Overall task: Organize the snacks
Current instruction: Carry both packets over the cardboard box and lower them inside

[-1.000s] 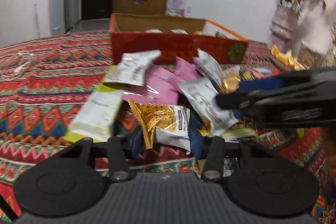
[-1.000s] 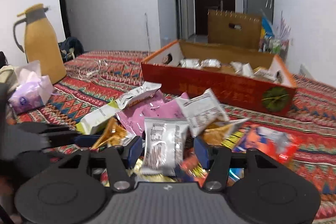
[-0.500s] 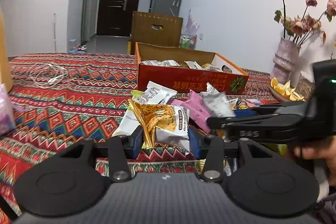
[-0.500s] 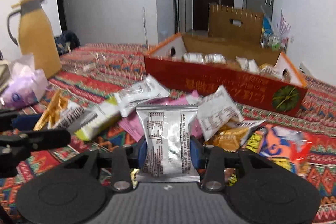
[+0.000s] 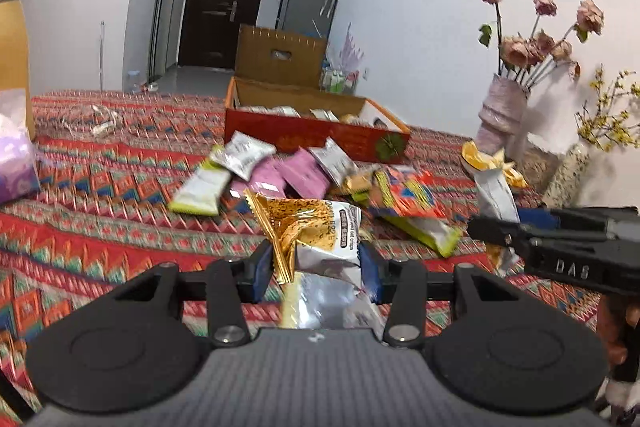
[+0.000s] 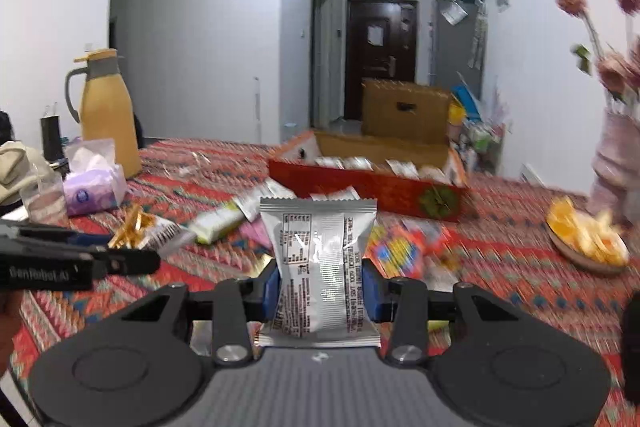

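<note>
Gold-and-silver snack packet (image 5: pixel 316 227) sits pinched between the blue pads of the left hand-held gripper (image 5: pixel 318 263) in the left wrist view, its crinkled gold end sticking up above the pads and its silver end trailing back toward the camera. Beyond it, a loose pile of snacks (image 5: pixel 296 175) lies on the patterned tabletop (image 5: pixel 100 195), and behind the pile stands the open red box (image 5: pixel 316 139) with a few packets already inside. At the right edge the right hand-held gripper (image 5: pixel 496 227) reaches in sideways, clear of the pile, with a silver packet (image 5: pixel 496 197) standing up from its tip. A vase of dried roses (image 5: pixel 504 115) and a dish of orange pieces (image 5: pixel 488 163) stand near the wall.

From the right wrist view, the right hand-held gripper (image 6: pixel 320 285) clamps the silver packet (image 6: pixel 318 259) upright between its pads, printed back facing the camera; its jaws have just been closing on it. The packet is held above the tabletop, in line with the red box (image 6: pixel 368 187) farther back. The left hand-held gripper (image 6: pixel 120 261) comes in from the left edge, with the gold packet (image 6: pixel 136 227) at its tip. A yellow jug (image 6: pixel 104 107) and a tissue pack (image 6: pixel 92 183) stand at the left.
</note>
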### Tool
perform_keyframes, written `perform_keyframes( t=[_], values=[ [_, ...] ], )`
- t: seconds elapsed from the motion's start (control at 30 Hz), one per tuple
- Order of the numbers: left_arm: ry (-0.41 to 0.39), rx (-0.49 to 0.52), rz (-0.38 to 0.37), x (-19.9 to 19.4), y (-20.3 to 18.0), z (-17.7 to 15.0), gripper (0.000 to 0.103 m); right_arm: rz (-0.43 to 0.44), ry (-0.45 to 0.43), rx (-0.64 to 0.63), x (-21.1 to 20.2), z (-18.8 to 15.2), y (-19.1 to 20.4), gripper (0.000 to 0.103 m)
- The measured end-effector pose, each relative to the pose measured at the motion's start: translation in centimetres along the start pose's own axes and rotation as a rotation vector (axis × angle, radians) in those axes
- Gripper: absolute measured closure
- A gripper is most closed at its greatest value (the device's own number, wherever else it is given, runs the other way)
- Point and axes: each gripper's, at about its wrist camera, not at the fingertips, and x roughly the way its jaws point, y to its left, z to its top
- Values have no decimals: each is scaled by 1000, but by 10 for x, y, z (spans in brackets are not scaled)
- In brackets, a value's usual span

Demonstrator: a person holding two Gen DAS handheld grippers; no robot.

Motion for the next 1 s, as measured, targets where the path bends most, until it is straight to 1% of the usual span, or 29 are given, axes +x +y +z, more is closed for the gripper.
perform_keyframes(
  t=[0.17, 0.3, 0.4, 0.53, 0.7, 0.8, 0.87, 1.0],
  values=[
    [11, 19, -20, -16, -21, -15, 58, -41, 41, 45, -29, -36, -14, 63],
    [3, 35, -16, -24, -30, -17, 58, -54, 45, 78, -42, -51, -23, 63],
    [-6, 41, -16, -26, -33, -14, 58, -62, 36, 89, -48, -55, -27, 63],
    [-20, 44, -23, -24, -32, -5, 58, -69, 16, 92, -49, -50, -33, 63],
    [-31, 42, -21, -8, -24, 14, 58, -73, 4, 89, -35, -37, -41, 63],
    [-41, 52, -18, 9, -17, 33, 58, -75, -2, 97, -20, -26, -49, 63],
    [-55, 63, -20, 24, -10, 52, 58, -78, -7, 98, -6, -14, -54, 63],
    [-75, 94, -12, 64, 5, 94, 58, -75, -20, 91, 26, 19, -68, 63]
  ],
)
